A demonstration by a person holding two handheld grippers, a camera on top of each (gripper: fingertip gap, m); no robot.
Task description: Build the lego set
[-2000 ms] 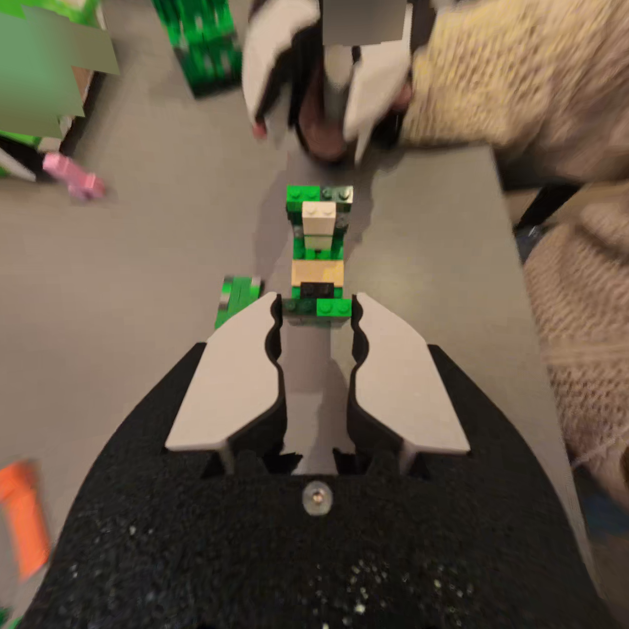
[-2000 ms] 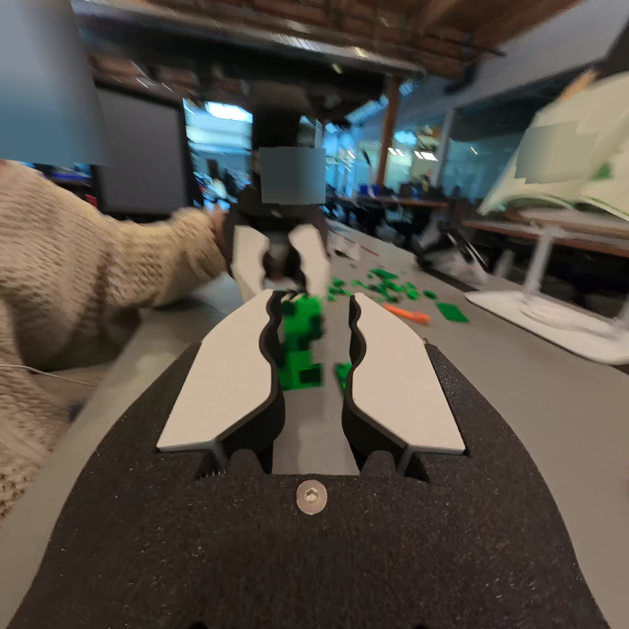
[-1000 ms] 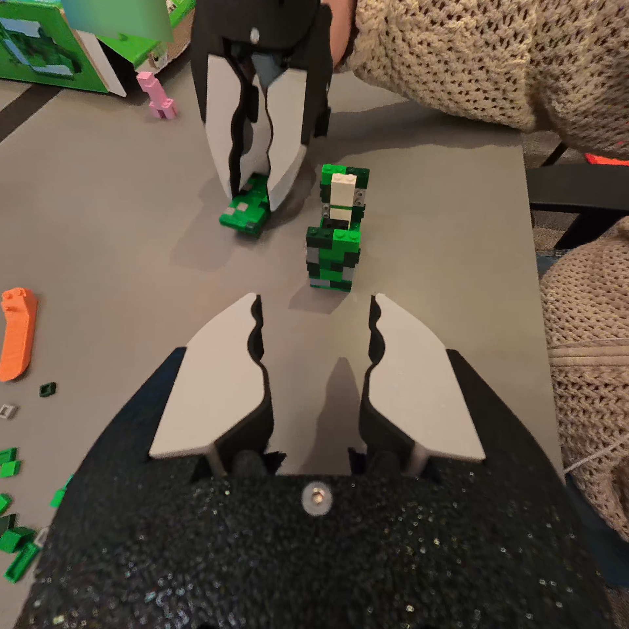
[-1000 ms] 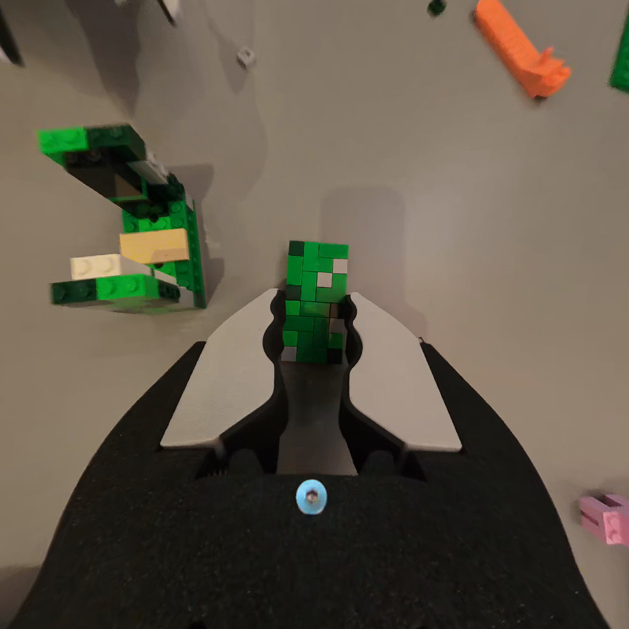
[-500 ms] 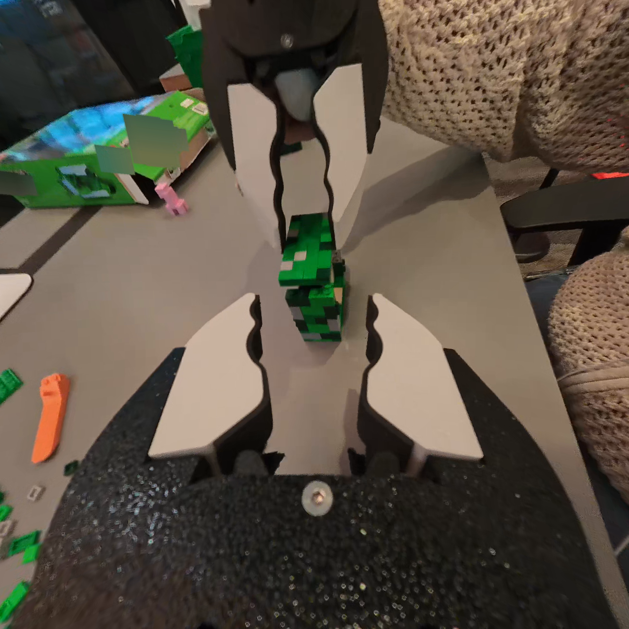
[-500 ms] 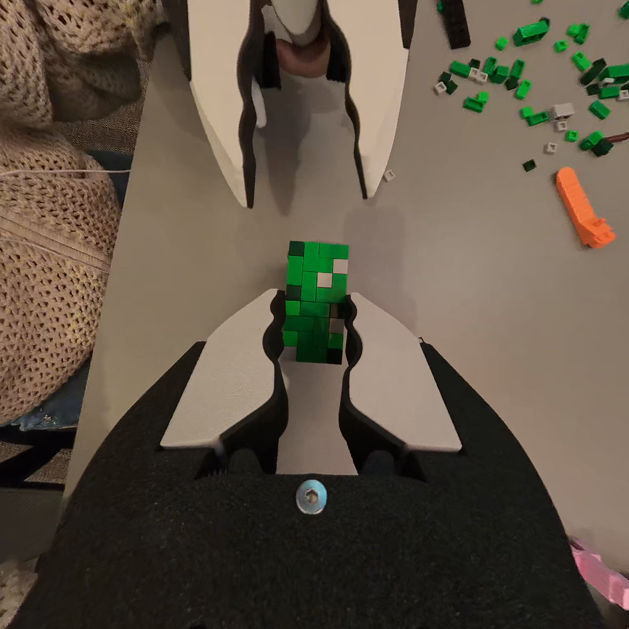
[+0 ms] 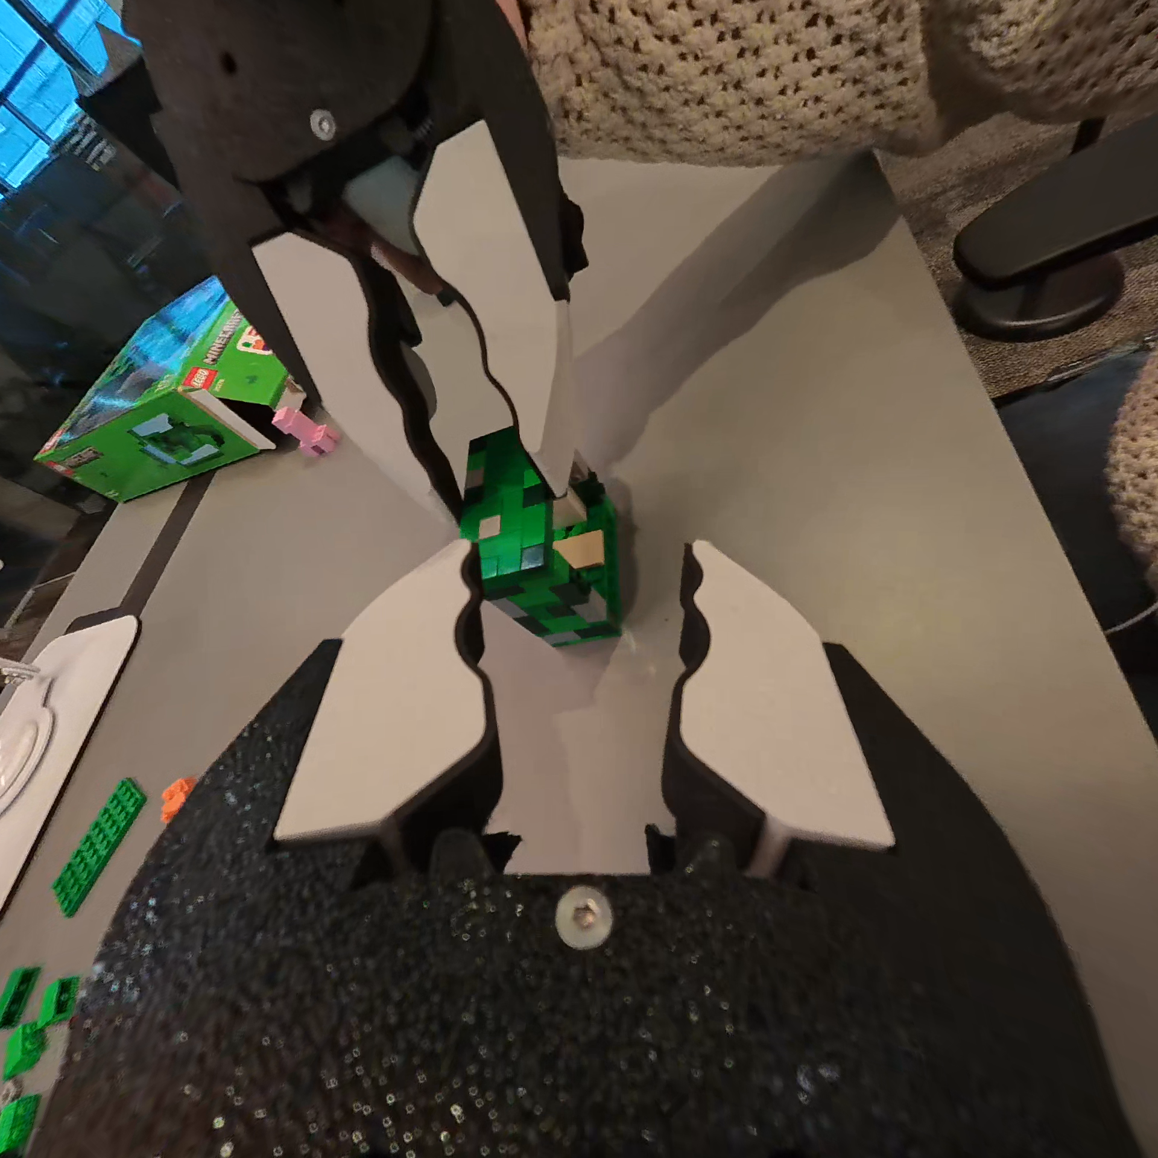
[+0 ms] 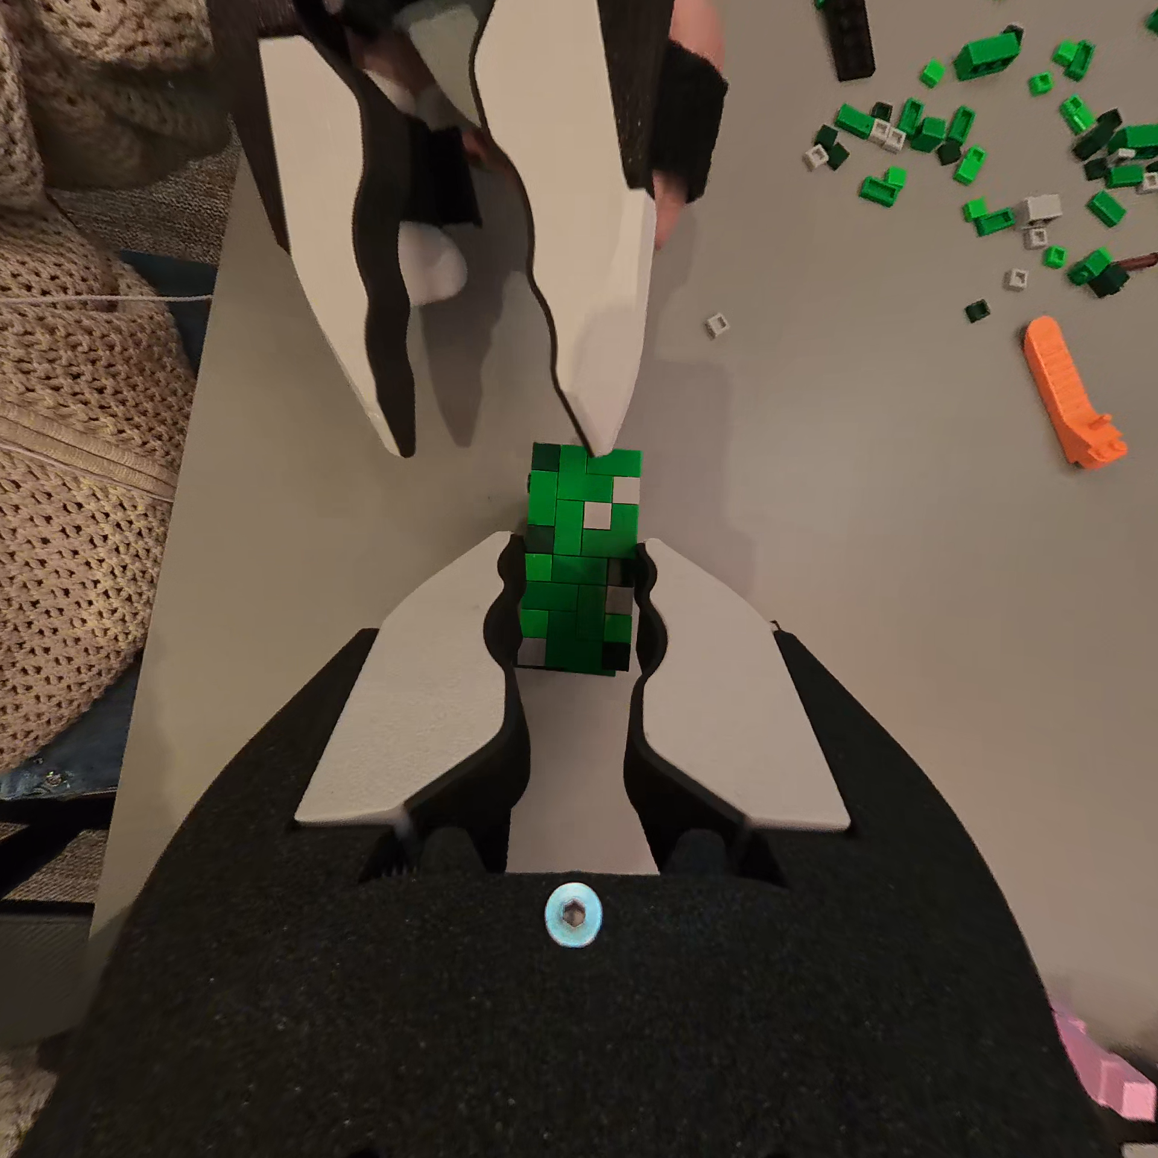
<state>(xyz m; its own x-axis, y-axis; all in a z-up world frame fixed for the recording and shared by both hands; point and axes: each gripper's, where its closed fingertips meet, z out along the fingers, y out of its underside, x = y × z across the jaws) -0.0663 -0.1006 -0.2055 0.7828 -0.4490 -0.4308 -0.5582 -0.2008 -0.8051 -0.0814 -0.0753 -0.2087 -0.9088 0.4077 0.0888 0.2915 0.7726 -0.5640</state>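
One green panel (image 8: 579,558), two grippers (image 8: 576,601)

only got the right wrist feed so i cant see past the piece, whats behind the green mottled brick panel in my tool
Observer: The green mottled brick panel that the right tool grips is laid against a taller green brick body standing on the grey table.
Operator: is the other tool holding that body
Observer: No. The left tool is open, with one finger on each side of the body and a clear gap at one finger.
Operator: anything on the bodys side
Observer: A tan tile shows on the side facing away from the panel.
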